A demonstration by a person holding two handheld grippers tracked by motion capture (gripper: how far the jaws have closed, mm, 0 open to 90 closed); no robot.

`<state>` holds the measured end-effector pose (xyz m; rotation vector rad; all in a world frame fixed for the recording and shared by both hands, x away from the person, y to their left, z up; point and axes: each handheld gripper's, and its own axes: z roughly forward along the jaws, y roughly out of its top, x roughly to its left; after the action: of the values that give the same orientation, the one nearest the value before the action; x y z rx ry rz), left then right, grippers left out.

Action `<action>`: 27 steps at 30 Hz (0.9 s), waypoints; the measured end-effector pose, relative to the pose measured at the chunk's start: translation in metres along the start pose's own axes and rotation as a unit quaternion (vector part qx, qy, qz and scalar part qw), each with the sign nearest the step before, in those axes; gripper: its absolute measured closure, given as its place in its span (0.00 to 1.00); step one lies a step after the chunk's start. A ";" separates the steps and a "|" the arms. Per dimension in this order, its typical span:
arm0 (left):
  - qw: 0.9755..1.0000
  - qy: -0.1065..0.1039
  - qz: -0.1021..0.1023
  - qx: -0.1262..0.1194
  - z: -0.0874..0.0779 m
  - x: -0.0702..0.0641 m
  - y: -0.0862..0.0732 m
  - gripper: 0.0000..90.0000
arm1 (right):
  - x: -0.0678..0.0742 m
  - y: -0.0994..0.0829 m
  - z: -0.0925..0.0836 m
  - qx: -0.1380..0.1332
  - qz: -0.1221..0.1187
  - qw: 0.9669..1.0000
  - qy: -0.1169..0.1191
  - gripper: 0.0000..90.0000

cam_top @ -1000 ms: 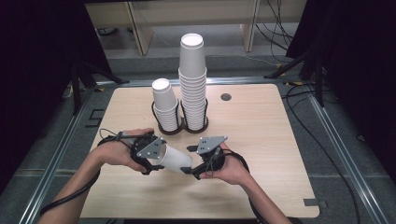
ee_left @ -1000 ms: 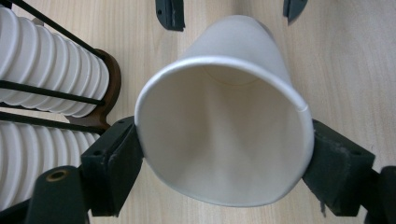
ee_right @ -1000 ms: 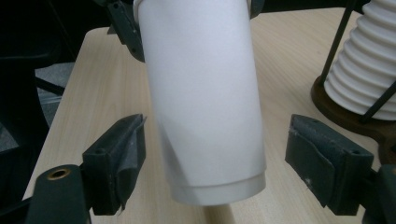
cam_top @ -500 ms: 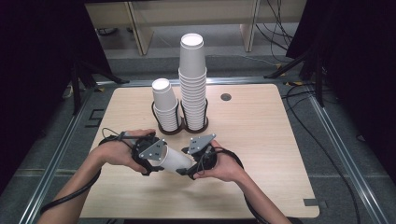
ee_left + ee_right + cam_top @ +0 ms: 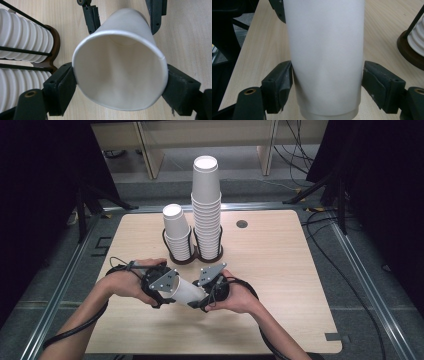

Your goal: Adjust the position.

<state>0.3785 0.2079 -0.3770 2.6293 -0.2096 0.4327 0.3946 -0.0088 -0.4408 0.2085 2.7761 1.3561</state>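
meanwhile the left gripper (image 5: 167, 292) is clamping its jaws on the rim end of a white paper cup (image 5: 186, 293), which is lying on its side just above the wooden table (image 5: 270, 270) between the two hands. the right gripper (image 5: 202, 301) is reaching around the cup's base end, its pads (image 5: 280, 86) sitting against the left wall and just beside the right one, so i cannot tell whether they are pressing. behind, two stacks of cups (image 5: 206, 205) are standing in a dark wire holder (image 5: 192, 257).

Cup stacks (image 5: 197, 220) block ahead; table (image 5: 280, 270) rightward free.
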 end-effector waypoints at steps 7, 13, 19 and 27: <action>1.000 -0.002 0.003 0.000 0.001 0.000 0.002 0.22 | 0.000 0.001 0.001 0.003 -0.008 1.000 0.000 0.28; 1.000 -0.004 0.008 0.004 0.000 0.000 0.004 0.22 | -0.001 0.001 0.004 0.007 -0.007 1.000 0.002 0.26; 1.000 -0.004 0.010 0.002 0.000 0.001 0.006 0.21 | 0.002 0.002 0.005 0.016 0.007 1.000 0.003 0.25; 1.000 -0.004 0.012 -0.006 -0.001 0.000 0.008 0.21 | 0.002 0.002 0.007 0.016 0.005 1.000 0.005 0.26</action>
<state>0.3771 0.2010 -0.3730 2.6203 -0.2448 0.4278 0.3934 -0.0022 -0.4434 0.2195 2.8104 1.3185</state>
